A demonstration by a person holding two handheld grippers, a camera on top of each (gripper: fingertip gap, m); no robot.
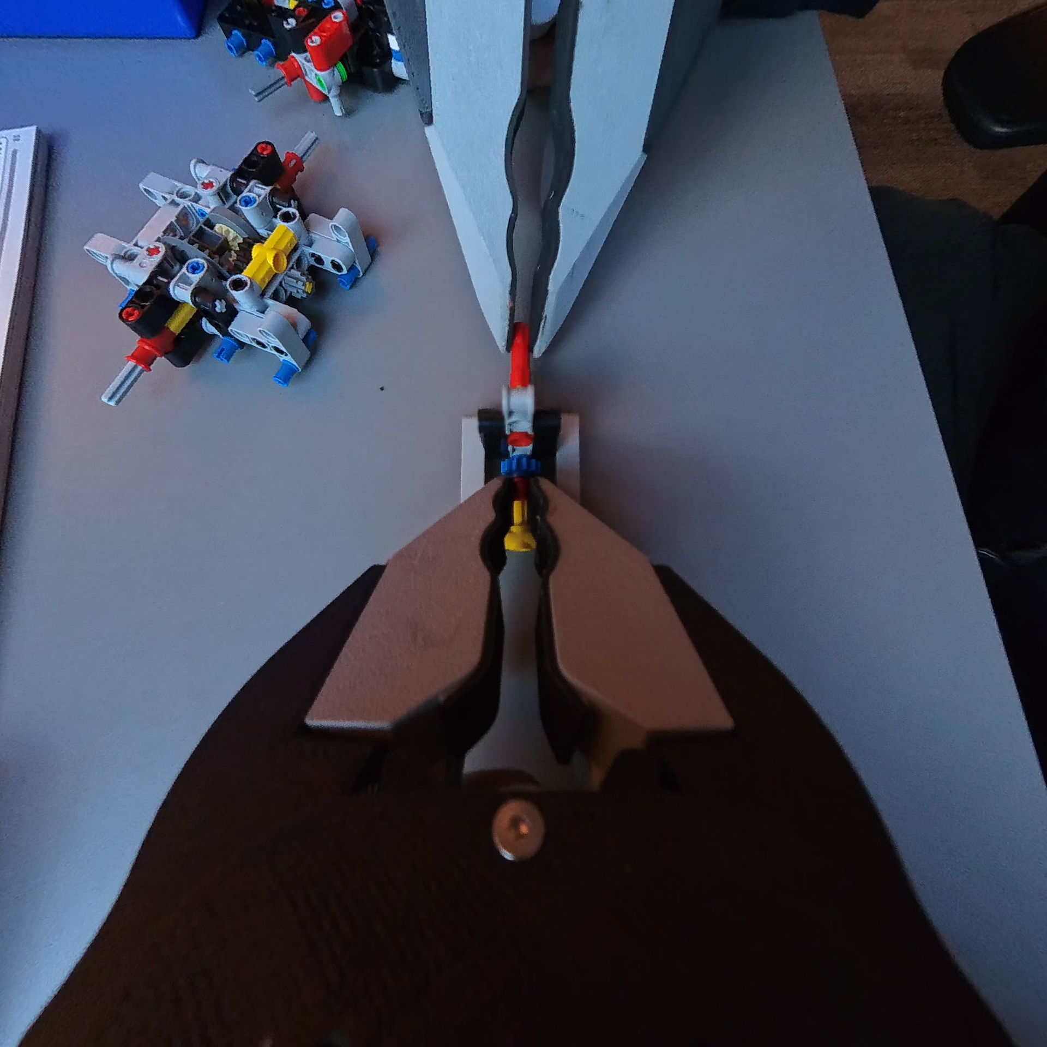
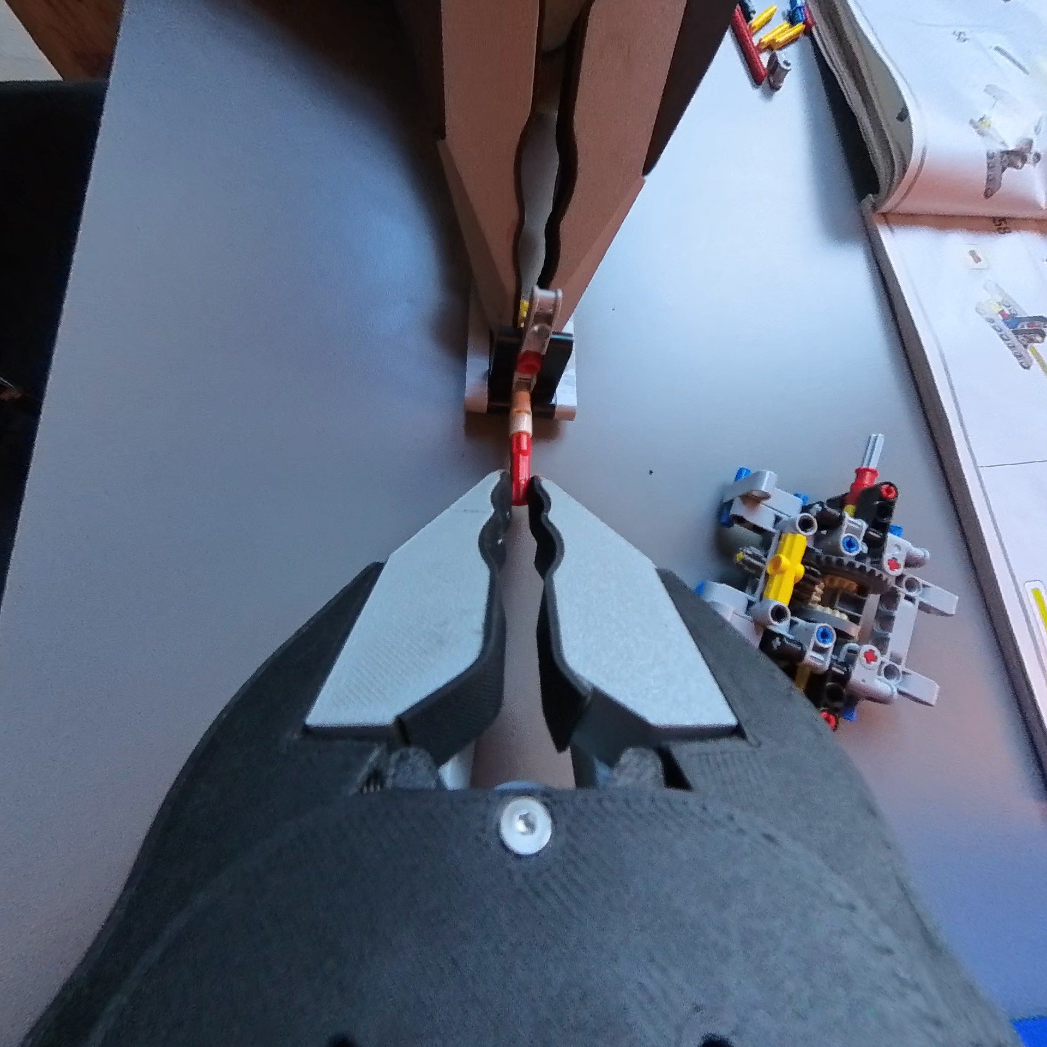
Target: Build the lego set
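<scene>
A small toy-brick assembly (image 1: 518, 419) lies between my two grippers: a shaft with a yellow end (image 1: 518, 527), a blue gear (image 1: 518, 465), a grey connector and a red axle (image 1: 519, 362). It passes through a black frame (image 1: 548, 430) standing on a white plate (image 1: 473, 453) on the grey table. My left gripper (image 1: 520, 488) is shut on the shaft's yellow and red end. My right gripper (image 2: 520, 492) is shut on the tip of the red axle (image 2: 520, 464), and it also shows in the left wrist view (image 1: 521, 347). The left gripper faces it in the right wrist view (image 2: 530, 306).
A larger grey, black and yellow brick assembly (image 1: 226, 266) lies on the table, also in the right wrist view (image 2: 821, 595). More built parts (image 1: 317, 45) and a blue box (image 1: 96, 17) are at the far edge. An open instruction booklet (image 2: 963, 170) and loose pins (image 2: 765, 34) lie beyond. The left gripper's tips are roughly 5 cm from the right gripper's.
</scene>
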